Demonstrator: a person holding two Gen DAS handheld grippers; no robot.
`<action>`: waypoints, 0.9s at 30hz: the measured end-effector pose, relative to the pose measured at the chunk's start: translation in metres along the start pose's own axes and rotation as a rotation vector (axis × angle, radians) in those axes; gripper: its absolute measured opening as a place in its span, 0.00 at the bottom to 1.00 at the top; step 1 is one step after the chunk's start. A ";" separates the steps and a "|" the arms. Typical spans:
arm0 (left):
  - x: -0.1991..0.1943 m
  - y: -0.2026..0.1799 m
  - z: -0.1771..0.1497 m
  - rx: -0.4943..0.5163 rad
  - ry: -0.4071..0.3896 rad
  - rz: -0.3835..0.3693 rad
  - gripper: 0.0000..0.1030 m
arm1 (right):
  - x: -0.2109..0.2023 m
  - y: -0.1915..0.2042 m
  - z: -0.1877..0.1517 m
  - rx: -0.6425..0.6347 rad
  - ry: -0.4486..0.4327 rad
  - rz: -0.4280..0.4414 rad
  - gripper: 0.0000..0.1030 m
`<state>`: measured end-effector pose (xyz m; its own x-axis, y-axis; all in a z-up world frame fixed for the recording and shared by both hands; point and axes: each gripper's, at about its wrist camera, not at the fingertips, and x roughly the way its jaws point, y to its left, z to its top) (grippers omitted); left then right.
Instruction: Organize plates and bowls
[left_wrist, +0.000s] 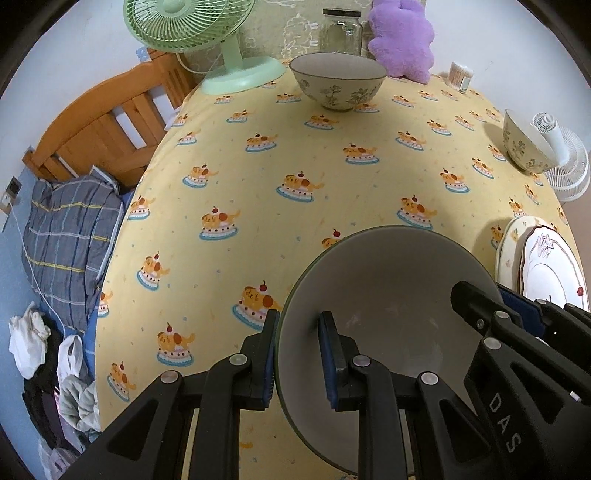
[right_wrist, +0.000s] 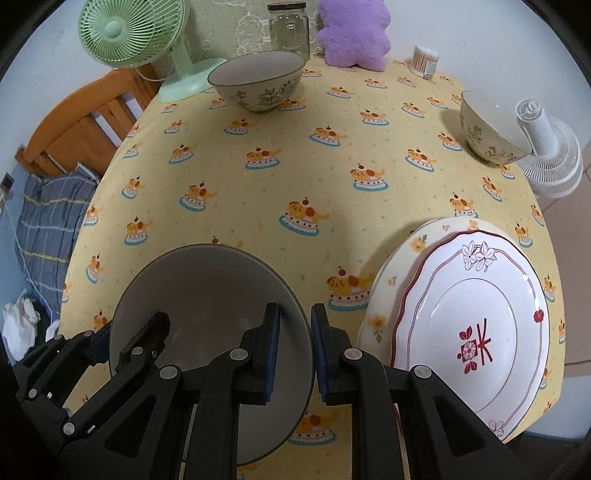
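A: Left wrist view first: what does the left gripper (left_wrist: 299, 358) have?
B: Its fingers straddle the left rim of the near bowl (left_wrist: 388, 295), one pad outside, one inside, close on the wall; I cannot tell whether they press it.
A: And the right gripper (right_wrist: 293, 350)?
B: Same bowl, opposite rim, fingers either side of the wall with a small gap showing.
A: Where does it sit?
B: At the near edge of the tabletop (right_wrist: 258, 177), just left of the stacked plates (right_wrist: 472, 314). Two floral bowls stand farther off: the back bowl (right_wrist: 258, 79) and the right bowl (right_wrist: 491, 129).
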<state>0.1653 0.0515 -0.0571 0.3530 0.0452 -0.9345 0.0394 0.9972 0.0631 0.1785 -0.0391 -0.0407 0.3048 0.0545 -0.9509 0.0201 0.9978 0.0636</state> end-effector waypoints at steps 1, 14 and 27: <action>0.000 -0.001 0.000 0.006 -0.001 0.004 0.19 | 0.000 0.000 0.000 -0.003 0.004 -0.003 0.20; -0.001 0.000 -0.002 0.035 0.040 -0.082 0.60 | 0.003 0.004 -0.003 -0.011 0.038 -0.010 0.31; -0.041 0.021 0.023 0.051 -0.077 -0.158 0.85 | -0.042 0.022 0.017 0.014 -0.090 -0.034 0.79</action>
<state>0.1736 0.0690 -0.0097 0.4089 -0.1185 -0.9048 0.1464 0.9872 -0.0631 0.1821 -0.0199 0.0058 0.3883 0.0161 -0.9214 0.0455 0.9983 0.0366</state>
